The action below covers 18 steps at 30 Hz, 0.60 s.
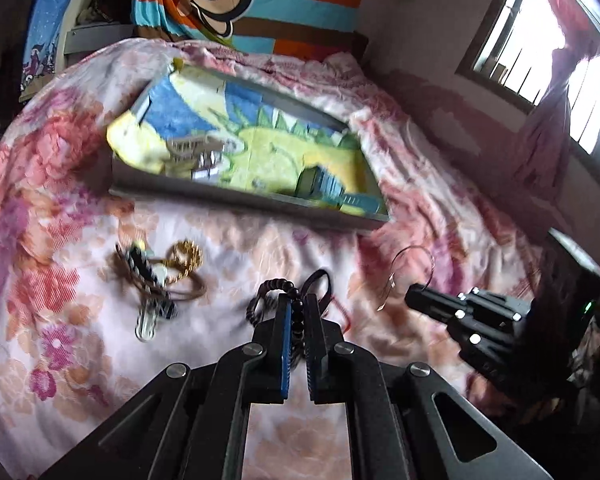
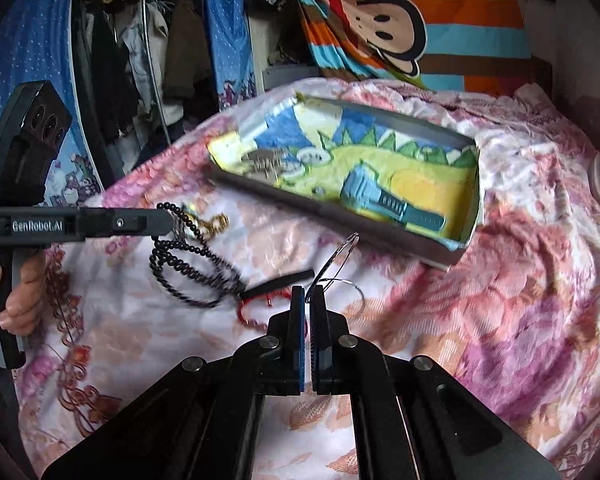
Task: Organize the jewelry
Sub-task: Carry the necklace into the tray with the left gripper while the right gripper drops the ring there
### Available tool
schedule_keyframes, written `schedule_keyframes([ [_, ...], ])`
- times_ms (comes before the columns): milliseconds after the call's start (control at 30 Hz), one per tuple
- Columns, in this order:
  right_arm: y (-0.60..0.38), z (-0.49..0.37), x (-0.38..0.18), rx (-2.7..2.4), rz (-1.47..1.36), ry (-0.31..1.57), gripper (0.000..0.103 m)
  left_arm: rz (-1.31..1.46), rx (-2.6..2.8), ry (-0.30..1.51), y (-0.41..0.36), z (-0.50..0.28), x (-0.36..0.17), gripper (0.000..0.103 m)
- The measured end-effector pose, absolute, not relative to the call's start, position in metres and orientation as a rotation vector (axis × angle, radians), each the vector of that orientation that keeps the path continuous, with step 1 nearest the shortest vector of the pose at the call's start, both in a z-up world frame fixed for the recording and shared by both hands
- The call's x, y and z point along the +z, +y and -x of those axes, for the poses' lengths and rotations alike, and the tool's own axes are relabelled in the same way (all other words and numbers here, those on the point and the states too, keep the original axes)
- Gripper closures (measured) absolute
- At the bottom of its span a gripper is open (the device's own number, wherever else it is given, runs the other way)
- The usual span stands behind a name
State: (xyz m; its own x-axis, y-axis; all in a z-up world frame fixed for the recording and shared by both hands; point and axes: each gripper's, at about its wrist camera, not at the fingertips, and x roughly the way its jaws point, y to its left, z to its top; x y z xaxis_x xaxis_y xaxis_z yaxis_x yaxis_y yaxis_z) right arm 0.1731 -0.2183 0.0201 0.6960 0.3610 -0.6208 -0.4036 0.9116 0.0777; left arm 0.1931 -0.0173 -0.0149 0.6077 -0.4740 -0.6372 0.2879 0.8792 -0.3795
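Currently the left hand-held gripper (image 1: pixel 297 304) is clamped on a black bead strand (image 2: pixel 188 256), lifting it above the floral bedspread (image 1: pixel 228 240). Right hand-held gripper (image 2: pixel 309 296) pinches a thin wire hoop (image 2: pixel 340 256), probably a bangle. Beyond both, the grey tray (image 2: pixel 332 212) holds a silver clip (image 2: pixel 262 164) and blue watch (image 2: pixel 384 200).
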Motion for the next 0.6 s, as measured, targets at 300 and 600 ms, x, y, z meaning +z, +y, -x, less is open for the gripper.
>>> schedule_keyframes([
  [300,-0.237,-0.2,0.049,0.429,0.014,0.603,0.101,0.19,-0.41,0.756,-0.029,-0.21,0.045,0.097],
  [600,-0.253,-0.254,0.053,0.396,-0.013,0.527,0.101,0.178,-0.346,0.651,-0.058,-0.273,0.077,0.097],
])
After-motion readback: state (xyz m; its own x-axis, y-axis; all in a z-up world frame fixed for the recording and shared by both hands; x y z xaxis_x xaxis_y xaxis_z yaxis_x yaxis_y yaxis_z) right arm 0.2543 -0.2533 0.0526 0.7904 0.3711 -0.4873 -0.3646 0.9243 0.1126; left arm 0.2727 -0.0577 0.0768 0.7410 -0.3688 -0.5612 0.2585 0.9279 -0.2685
